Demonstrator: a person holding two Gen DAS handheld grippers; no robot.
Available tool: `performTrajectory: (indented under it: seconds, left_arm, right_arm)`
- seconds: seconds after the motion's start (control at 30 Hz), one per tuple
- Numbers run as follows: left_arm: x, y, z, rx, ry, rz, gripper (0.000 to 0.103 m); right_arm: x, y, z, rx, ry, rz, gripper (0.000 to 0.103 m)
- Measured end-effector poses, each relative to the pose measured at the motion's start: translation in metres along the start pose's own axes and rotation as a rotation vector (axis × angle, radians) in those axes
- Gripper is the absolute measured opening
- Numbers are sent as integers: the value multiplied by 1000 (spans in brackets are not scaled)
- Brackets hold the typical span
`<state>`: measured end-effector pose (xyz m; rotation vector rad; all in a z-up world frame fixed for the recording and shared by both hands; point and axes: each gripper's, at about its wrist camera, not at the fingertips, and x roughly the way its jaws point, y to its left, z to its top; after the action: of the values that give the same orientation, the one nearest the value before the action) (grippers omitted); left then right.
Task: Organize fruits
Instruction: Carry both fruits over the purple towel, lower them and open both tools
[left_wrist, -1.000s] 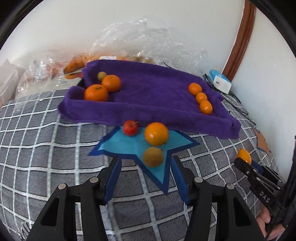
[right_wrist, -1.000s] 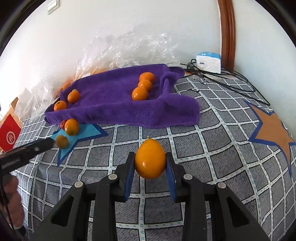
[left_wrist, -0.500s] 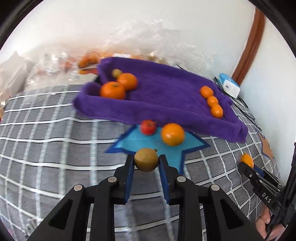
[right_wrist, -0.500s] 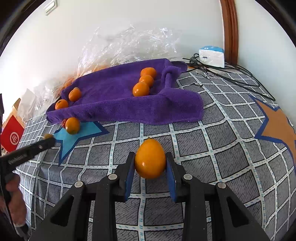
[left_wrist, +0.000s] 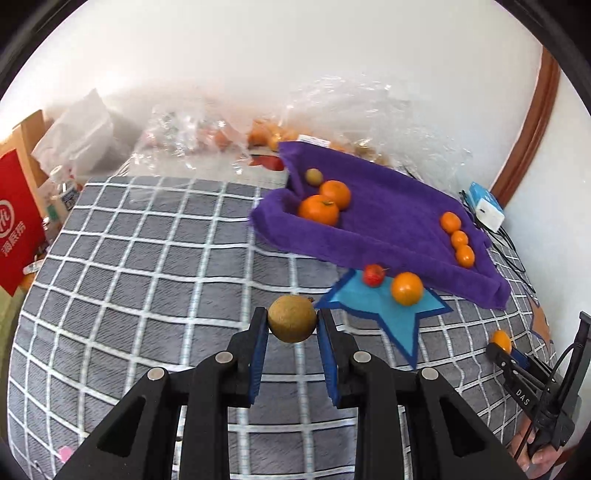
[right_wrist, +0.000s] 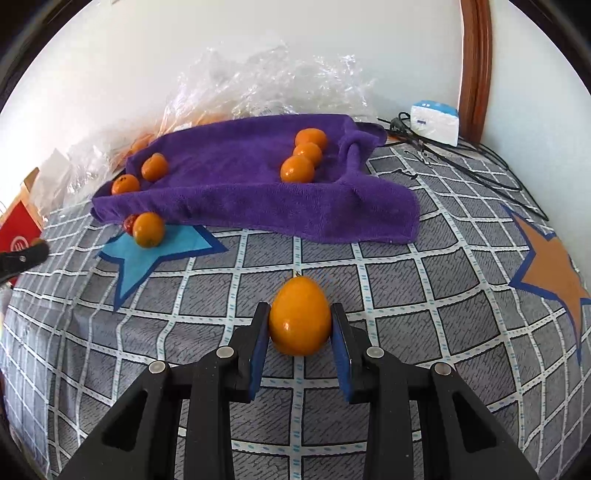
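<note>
1. My left hand-held gripper (left_wrist: 291, 326) is closed on a small brown fruit (left_wrist: 292, 318); both blue pads press on its sides and it is lifted above the checked grey cover (left_wrist: 147, 280).
2. My right hand-held gripper (right_wrist: 300, 325) grips an orange egg-shaped fruit (right_wrist: 300, 320) in the same way, above the same cover.
3. A purple towel (left_wrist: 388, 210) lies further back. On it, near the left end, are two oranges (left_wrist: 318, 209) and one small greenish-brown fruit (left_wrist: 313, 176). Near the right end three small oranges (left_wrist: 459, 239) stand in a row.
4. Just before the towel's front edge, on a blue star (left_wrist: 391, 310) of the cover, lie a small red fruit (left_wrist: 373, 275) and an orange (left_wrist: 406, 288), close to each other.
5. Clear plastic bags (right_wrist: 258, 81) with more fruit lie behind the towel, by the wall.
6. A white and blue box (right_wrist: 436, 123) with black cables (right_wrist: 480, 166) is at the right back corner.
7. A red carton (left_wrist: 18, 229) stands at the left side.
</note>
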<state>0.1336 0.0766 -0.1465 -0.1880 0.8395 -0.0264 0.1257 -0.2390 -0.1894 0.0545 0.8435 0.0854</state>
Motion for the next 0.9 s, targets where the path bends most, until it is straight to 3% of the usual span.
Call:
performTrajectory:
  seconds: [0.3, 0.57, 0.9]
  left_arm:
    - [-9, 17, 6, -10, 0, -6, 26]
    - [-14, 16, 24, -10, -23, -26, 26]
    - [-5, 0, 55, 11, -33, -53, 26]
  right_arm:
    - [-19, -2, 8, 37, -8, -13, 32]
    - [-39, 13, 39, 17, -63, -14, 32]
    - [-36, 29, 73, -15, -89, -9, 32]
